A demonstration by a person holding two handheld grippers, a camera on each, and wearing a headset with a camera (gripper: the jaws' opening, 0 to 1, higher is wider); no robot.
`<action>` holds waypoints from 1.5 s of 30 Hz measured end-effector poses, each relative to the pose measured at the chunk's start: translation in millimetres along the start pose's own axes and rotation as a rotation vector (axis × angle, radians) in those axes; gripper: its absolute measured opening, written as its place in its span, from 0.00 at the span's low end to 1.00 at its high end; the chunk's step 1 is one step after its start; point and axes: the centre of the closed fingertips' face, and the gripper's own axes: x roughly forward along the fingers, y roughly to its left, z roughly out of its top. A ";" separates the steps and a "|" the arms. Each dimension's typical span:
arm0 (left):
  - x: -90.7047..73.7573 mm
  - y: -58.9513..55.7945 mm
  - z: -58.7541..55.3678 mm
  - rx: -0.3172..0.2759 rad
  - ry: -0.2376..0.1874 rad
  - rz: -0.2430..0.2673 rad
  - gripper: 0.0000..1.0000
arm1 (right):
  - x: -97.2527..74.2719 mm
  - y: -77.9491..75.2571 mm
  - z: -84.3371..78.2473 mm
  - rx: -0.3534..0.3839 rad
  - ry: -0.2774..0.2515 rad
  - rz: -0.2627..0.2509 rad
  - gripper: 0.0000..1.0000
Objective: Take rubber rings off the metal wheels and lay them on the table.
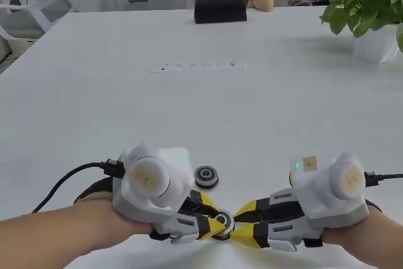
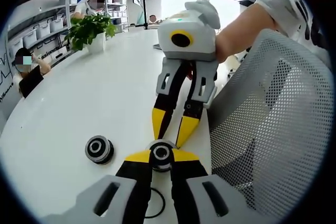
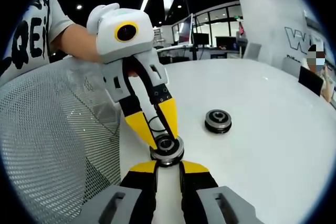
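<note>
A metal wheel (image 1: 221, 223) with a dark rubber ring is held just above the white table (image 1: 201, 111) near its front edge. My left gripper (image 1: 214, 225) comes in from the left and is shut on it. My right gripper (image 1: 237, 223) meets it from the right, its yellow tips pinching the same wheel. In the left gripper view the wheel (image 2: 160, 152) sits between my own jaws (image 2: 160, 158). In the right gripper view the wheel (image 3: 167, 148) sits at my tips (image 3: 168, 166). A second wheel (image 1: 206, 176) lies flat just behind. A loose black ring (image 2: 153, 203) lies on the table under the left jaws.
A white power strip (image 1: 198, 66) lies mid-table. A dark tablet (image 1: 220, 7) stands at the far edge in front of a seated person. A potted plant (image 1: 368, 4) is at the far right. A mesh chair (image 2: 262, 124) sits close to the front edge.
</note>
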 end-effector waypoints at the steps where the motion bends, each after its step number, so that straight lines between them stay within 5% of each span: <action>1: 0.5 0.0 0.0 0.000 -0.001 0.000 0.08 | -0.1 0.1 -0.1 -0.001 0.001 0.000 0.13; 9: 0.2 -0.6 0.2 0.008 -0.013 0.007 0.07 | -2.2 -0.2 -4.1 0.009 0.015 0.001 0.03; 24: 0.0 -0.4 -0.4 -0.002 -0.013 0.008 0.07 | -1.8 -1.8 -3.9 0.076 0.013 -0.006 0.00; 45: -0.5 -0.3 -0.9 0.002 -0.007 0.017 0.07 | -10.6 -9.5 5.7 0.414 -0.138 -0.022 0.00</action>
